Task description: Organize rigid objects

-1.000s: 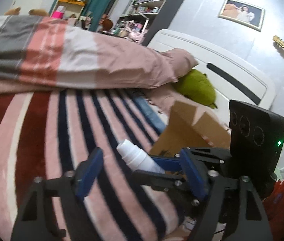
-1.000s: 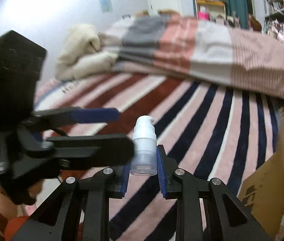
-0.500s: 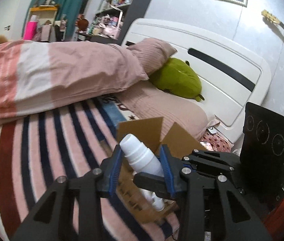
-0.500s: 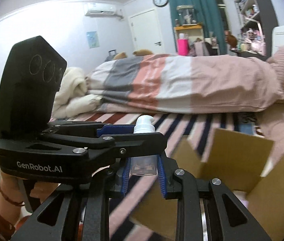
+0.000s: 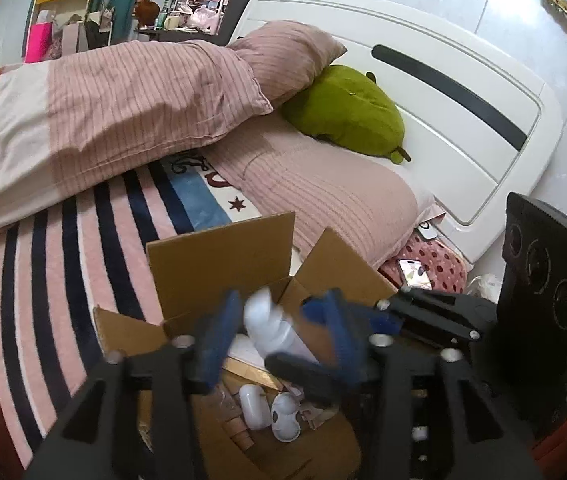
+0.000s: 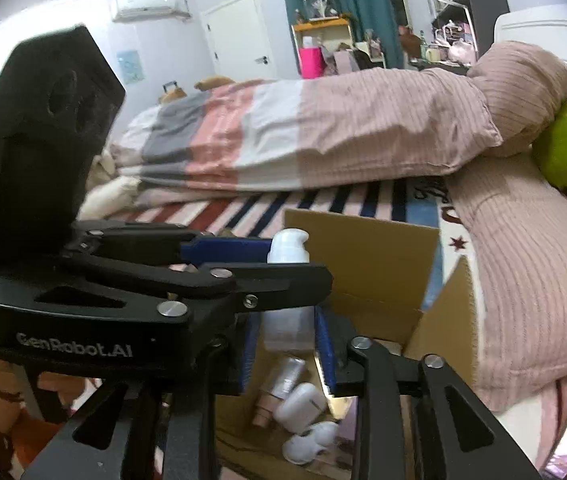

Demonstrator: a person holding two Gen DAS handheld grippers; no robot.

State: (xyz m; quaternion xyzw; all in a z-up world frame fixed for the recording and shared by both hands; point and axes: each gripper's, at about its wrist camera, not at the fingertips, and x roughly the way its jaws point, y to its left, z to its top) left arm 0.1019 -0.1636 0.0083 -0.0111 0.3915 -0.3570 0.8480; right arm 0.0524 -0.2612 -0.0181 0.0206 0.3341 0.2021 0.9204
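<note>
A white pump bottle (image 6: 287, 312) stands between the blue pads of my right gripper (image 6: 285, 350), which is shut on its clear lower body, above an open cardboard box (image 6: 367, 256). In the left wrist view the bottle (image 5: 273, 330) sits in the gap of my left gripper (image 5: 279, 332), whose blurred jaws stand apart on either side of it. The box (image 5: 219, 256) holds a white case (image 5: 253, 406), a white round item (image 5: 285, 420) and a pinkish tube (image 6: 279, 388).
The box rests on a striped blanket (image 5: 63, 248) on a bed. A pink duvet (image 5: 123, 112), pink pillows (image 5: 323, 200) and a green plush (image 5: 347, 110) lie beyond it. A white headboard (image 5: 443, 92) stands at the right, a phone (image 5: 413, 272) beside the bed.
Both grippers have moved with the bottle over the open box. The left jaws, shut on the bottle half a second ago, have spread apart.
</note>
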